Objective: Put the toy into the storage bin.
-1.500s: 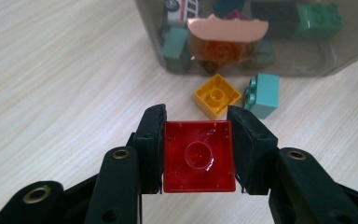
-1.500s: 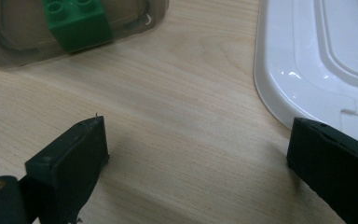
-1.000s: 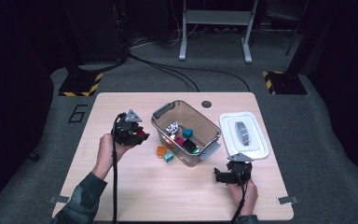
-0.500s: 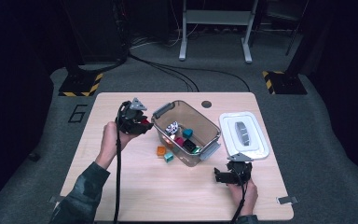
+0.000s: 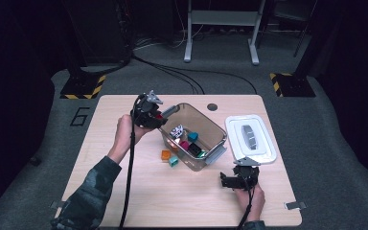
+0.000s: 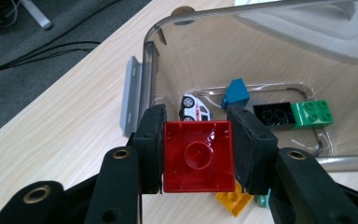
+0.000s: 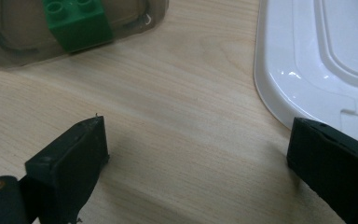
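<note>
Beside the clear bin (image 6: 177, 56), the red block (image 6: 198, 156) clamped in the left gripper (image 6: 198, 154) hides most of an orange brick (image 6: 233, 201) and a teal piece (barely a sliver) beneath it. The green brick (image 7: 77, 23) inside the bin and the white lid (image 7: 321, 60) beside it are cropped by the right gripper view's edges.

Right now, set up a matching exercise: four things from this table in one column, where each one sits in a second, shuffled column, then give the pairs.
Things
1. red brick
2. toy car
3. orange brick
4. white lid

Places
A. on the table beside the bin, outside it
B. clamped in the left gripper
C. flat on the table, next to the open right gripper
D. on the floor of the clear bin

Pairs: 1-B, 2-D, 3-A, 4-C
</note>
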The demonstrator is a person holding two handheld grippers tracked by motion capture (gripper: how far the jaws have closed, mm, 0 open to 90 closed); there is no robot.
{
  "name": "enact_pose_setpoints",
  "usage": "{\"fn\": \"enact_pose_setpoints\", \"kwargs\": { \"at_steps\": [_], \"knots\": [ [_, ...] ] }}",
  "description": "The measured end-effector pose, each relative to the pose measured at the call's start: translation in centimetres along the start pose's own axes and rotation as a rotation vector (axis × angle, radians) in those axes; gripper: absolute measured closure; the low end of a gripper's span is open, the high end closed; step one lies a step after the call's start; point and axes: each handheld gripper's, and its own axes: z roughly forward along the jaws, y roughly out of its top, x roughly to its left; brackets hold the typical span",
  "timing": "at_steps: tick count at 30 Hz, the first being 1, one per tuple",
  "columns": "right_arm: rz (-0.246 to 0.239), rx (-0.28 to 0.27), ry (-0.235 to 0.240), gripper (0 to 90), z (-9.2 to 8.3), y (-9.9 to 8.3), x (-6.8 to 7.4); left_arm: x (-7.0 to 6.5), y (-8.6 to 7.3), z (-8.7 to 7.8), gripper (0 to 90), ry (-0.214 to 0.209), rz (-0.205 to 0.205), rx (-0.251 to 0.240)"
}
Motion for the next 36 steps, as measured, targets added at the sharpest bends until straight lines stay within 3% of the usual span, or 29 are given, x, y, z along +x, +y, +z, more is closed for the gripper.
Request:
{"fn": "enact_pose_setpoints", "kwargs": {
  "at_steps": [5, 22, 30, 36],
  "knots": [
    [0.000, 0.000, 0.000, 4.3, 0.0, 0.0, 0.0, -0.1, 0.4, 1.3, 58.7, -0.005, 0.018, 0.027],
    [-0.001, -0.001, 0.001, 4.3, 0.0, 0.0, 0.0, 0.0, 0.6, 5.1, 58.6, -0.041, -0.001, 0.107],
    [-0.002, -0.001, 0.001, 4.3, 0.0, 0.0, 0.0, -0.2, 0.1, 5.8, 58.5, -0.067, -0.004, 0.163],
    [-0.001, 0.000, 0.000, 4.3, 0.0, 0.0, 0.0, -0.3, -0.2, 5.9, 57.8, -0.078, -0.002, 0.168]
  ]
}}
